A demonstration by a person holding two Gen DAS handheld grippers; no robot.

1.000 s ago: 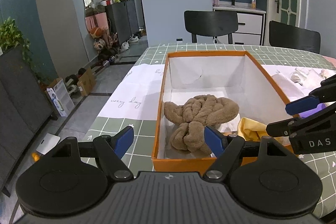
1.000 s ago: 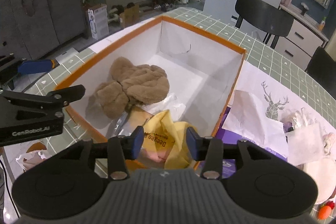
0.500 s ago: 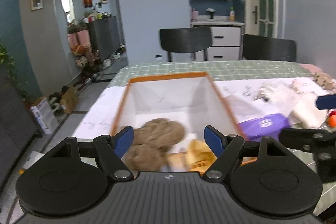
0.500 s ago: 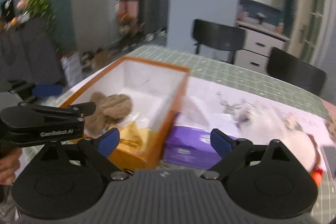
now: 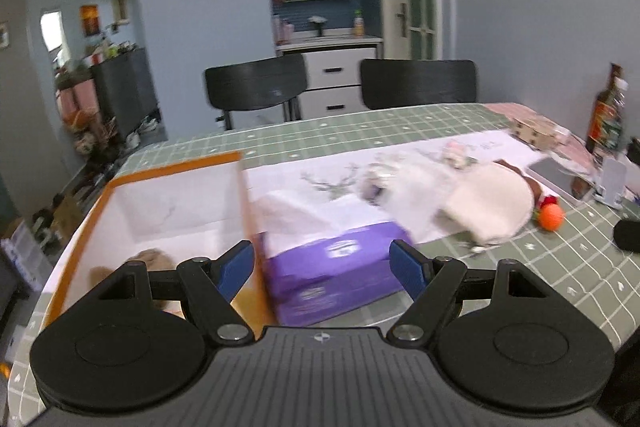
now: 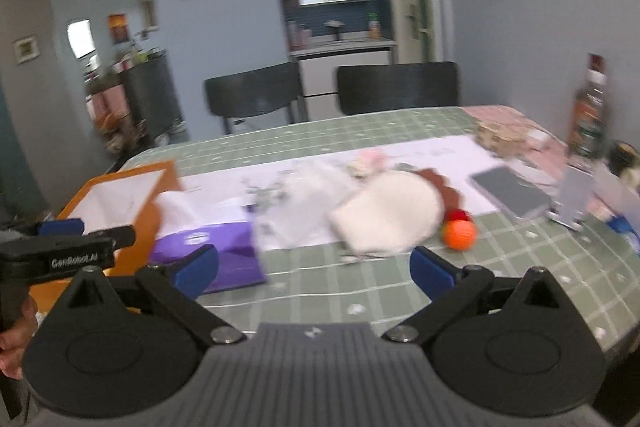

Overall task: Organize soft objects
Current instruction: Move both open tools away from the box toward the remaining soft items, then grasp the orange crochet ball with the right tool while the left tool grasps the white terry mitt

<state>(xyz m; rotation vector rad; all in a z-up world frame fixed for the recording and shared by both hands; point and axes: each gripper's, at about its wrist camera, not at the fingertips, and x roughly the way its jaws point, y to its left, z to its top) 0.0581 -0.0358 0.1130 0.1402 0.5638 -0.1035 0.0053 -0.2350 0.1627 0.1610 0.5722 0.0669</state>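
Note:
An orange box (image 5: 176, 167) with white walls stands at the left, with a brown plush toy (image 5: 152, 259) low inside it. My left gripper (image 5: 322, 259) hangs open over a purple tissue box (image 5: 332, 267) beside the orange box and holds nothing. My right gripper (image 6: 316, 265) is over the green tablecloth. Its jaws are opening and nothing is between them. Ahead of it lie a white soft cloth (image 6: 392, 215), a clear plastic bag (image 6: 304, 203) and an orange ball (image 6: 459, 234). The left gripper's fingers (image 6: 60, 227) show at the left edge.
Two black chairs (image 5: 256, 83) (image 5: 416, 83) stand behind the table. A dark bottle (image 5: 608, 115), a grey notebook (image 6: 510, 191) and a light stand (image 6: 576, 195) crowd the right end. A white runner (image 5: 328, 175) lies along the middle of the table.
Both grippers swung right, away from the orange box toward the items on the table. The right gripper opened and left the yellow item in the box.

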